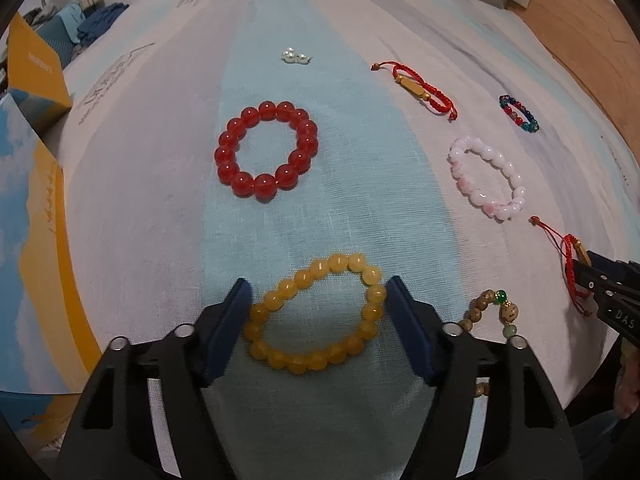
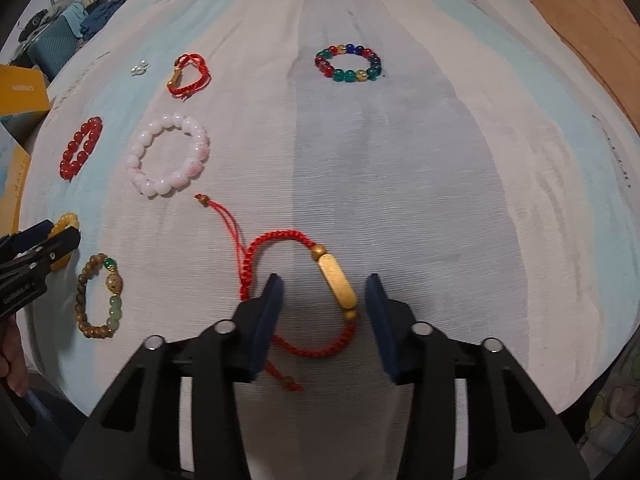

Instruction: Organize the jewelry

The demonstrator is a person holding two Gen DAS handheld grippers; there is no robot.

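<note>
The left gripper (image 1: 318,312) stands open around a yellow bead bracelet (image 1: 316,314) and the right gripper (image 2: 324,308) open around a red cord bracelet (image 2: 304,300) with a gold bar, both lying flat on a pale striped cloth (image 2: 440,180) spread beneath them, cardboard boxes (image 1: 36,64) off left.

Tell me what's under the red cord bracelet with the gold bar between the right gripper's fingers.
Only the striped cloth shows under the red cord bracelet, inside its loop too. The right gripper is open; its finger covers part of the cord.
</note>
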